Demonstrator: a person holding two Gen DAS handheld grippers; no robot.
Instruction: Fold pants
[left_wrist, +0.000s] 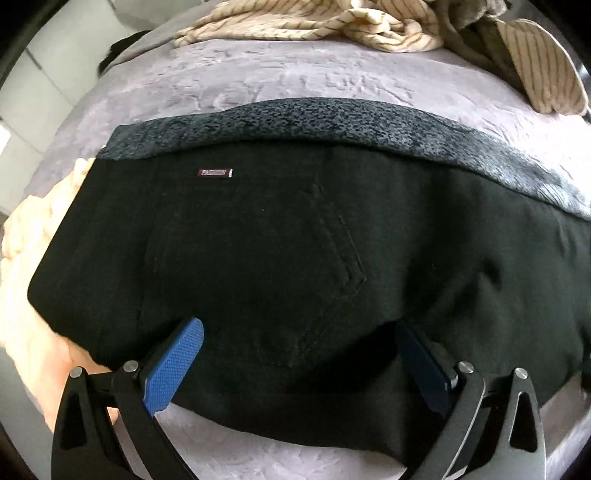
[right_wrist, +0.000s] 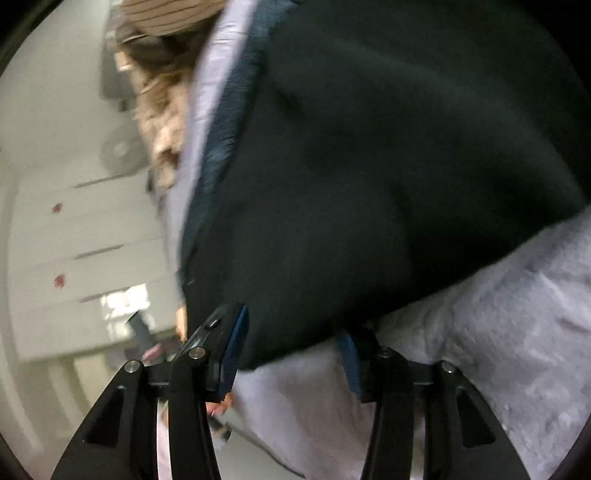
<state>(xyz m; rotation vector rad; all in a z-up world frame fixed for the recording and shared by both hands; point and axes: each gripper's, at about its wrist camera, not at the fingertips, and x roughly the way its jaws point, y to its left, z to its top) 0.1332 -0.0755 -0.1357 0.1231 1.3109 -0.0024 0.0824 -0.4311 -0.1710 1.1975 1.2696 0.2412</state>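
The black pants (left_wrist: 280, 258) lie flat on a grey-lilac fleece blanket (left_wrist: 266, 77), back pocket and small brand tag up, with a fuzzy dark lining strip along the far edge. My left gripper (left_wrist: 299, 336) is open, its blue pads resting on the near part of the fabric, holding nothing. In the blurred right wrist view, the pants (right_wrist: 369, 166) fill the upper right. My right gripper (right_wrist: 291, 339) has its jaws spread on either side of the fabric's lower corner, not closed on it.
A cream striped garment (left_wrist: 332, 26) is piled at the far edge of the bed. A peach fluffy cloth (left_wrist: 33, 258) lies at the left. In the right wrist view, white drawers (right_wrist: 74, 221) and a fluffy cloth (right_wrist: 162, 122) are at left.
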